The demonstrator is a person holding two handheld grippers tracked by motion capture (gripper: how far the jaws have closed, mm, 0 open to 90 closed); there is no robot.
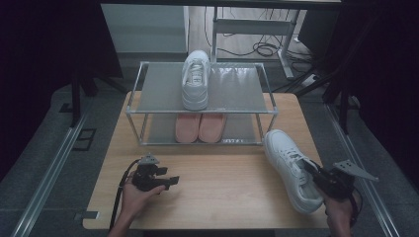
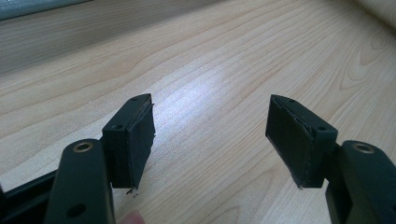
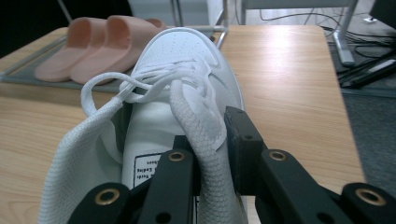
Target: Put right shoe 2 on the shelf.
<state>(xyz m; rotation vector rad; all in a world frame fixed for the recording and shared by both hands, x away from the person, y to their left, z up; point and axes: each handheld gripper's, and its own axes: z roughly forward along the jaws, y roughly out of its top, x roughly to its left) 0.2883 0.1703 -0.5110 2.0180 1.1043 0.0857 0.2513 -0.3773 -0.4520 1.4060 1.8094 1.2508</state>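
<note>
From the high view: the white sneaker (image 1: 291, 168) sits on the right side of the worktop (image 1: 212, 182), just in front of the right end of the metal shoe rack (image 1: 143, 106). Its long axis runs on a diagonal, toe pointing up-left toward the rack and heel toward the near right corner. The right hand-held gripper (image 1: 316, 175) is at the shoe's heel end, clamped on the side wall by the opening. The left hand-held gripper (image 1: 165, 181) rests low over the worktop on the left, holding nothing. A second white sneaker (image 1: 195, 79) lies on the rack's top shelf, toe toward the person, and a pair of pink slippers (image 1: 200, 127) is on the lower shelf.

Left gripper view: the left hand-held gripper (image 2: 210, 135) has its jaws spread wide, just bare wood grain between them.

Right gripper view: the right hand-held gripper (image 3: 210, 154) is pinched on the sneaker's (image 3: 187, 70) padded collar wall, one jaw inside the opening and one outside. The toe points straight away from the camera toward the pink slippers (image 3: 93, 46), with the laces hanging loose.
</note>
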